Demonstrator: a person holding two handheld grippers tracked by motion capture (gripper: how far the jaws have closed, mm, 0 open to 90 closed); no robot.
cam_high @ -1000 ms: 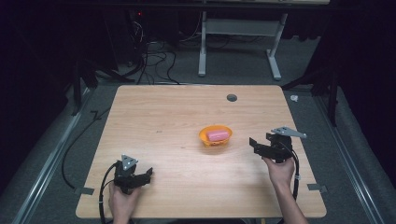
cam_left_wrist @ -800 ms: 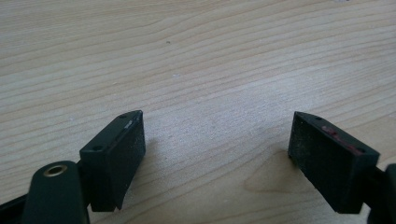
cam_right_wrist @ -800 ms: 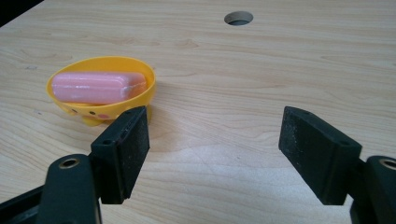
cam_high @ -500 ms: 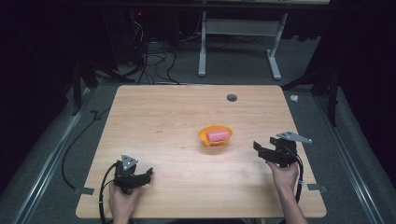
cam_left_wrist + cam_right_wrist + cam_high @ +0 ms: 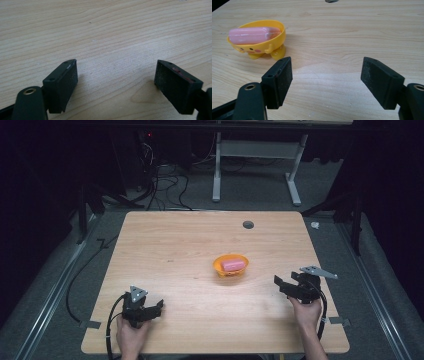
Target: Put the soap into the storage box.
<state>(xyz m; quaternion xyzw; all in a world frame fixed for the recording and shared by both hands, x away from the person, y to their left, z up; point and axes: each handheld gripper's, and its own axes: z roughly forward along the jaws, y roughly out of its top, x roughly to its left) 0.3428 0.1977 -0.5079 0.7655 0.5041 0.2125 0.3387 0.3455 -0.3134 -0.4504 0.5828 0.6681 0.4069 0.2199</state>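
High view: the left gripper (image 5: 158, 305) lies low over the near left part of the table (image 5: 175, 245), held in the left hand (image 5: 131, 335), its jaws pointing toward the table's middle. How wide they stand is hard to read from here. The right gripper (image 5: 281, 285) sits in the right hand (image 5: 306, 312) near the right edge, jaws pointing left. The yellow dish (image 5: 220, 268) stands ahead of that gripper's tips and a little beyond them, near but apart; the pink bar (image 5: 234, 265) lies inside it. From the left gripper the dish is well apart, across open wood. A round hole (image 5: 248, 224) in the table lies beyond the dish, farther from both grippers.

Left gripper view: the left gripper (image 5: 116, 82) has its jaws apart, with bare wood between and ahead of them, and the pads touch nothing.

Right gripper view: the right gripper (image 5: 327, 80) also has its jaws apart. They have just been closing a little, with nothing between them but bare wood. The dish (image 5: 259, 51) stands just ahead of the left-hand jaw and off to its outer side, outside the gap. It rests upright on small feet, with dots and pink spots on its wall. The pink bar (image 5: 252, 35) lies lengthwise in it, its top showing above the rim.
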